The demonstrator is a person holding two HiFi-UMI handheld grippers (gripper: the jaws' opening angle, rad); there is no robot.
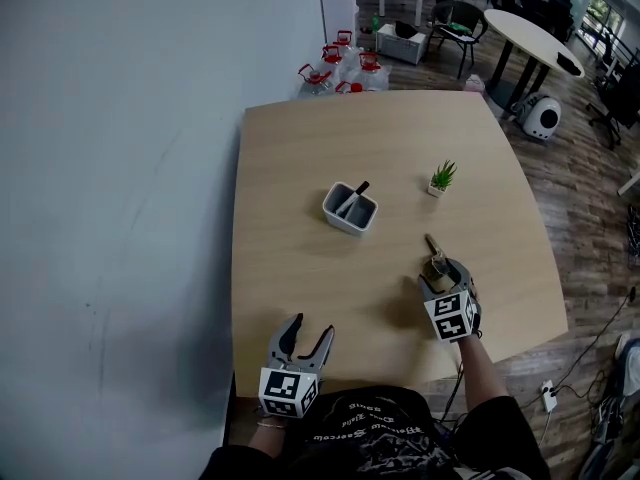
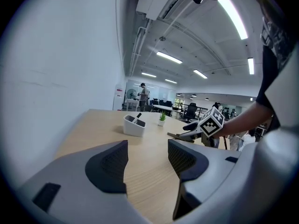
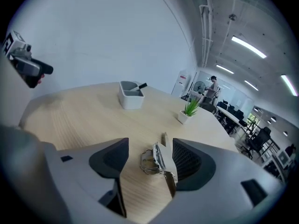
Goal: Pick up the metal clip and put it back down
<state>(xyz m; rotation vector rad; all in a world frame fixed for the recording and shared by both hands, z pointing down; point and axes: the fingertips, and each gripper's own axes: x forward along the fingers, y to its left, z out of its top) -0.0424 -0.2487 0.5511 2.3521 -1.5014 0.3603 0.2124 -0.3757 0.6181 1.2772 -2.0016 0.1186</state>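
We find the small silver metal clip (image 3: 158,161) lying on the pale wooden table (image 3: 84,111) between the wide-spread jaws of the right gripper (image 3: 148,154), close against its right-hand pad. We judge the put-down done, with only the withdrawal left. The left gripper (image 2: 147,158) gapes empty.

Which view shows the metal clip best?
Right gripper view: the metal clip sits close up between the right gripper's open tongs. Head view shows it small; left gripper view, only a distant sliver.

One worktop (image 1: 300,168), one left claw (image 1: 311,326), one right claw (image 1: 444,275), one metal clip (image 3: 159,160), one white holder (image 1: 345,221) and one potted plant (image 1: 441,178) are counted
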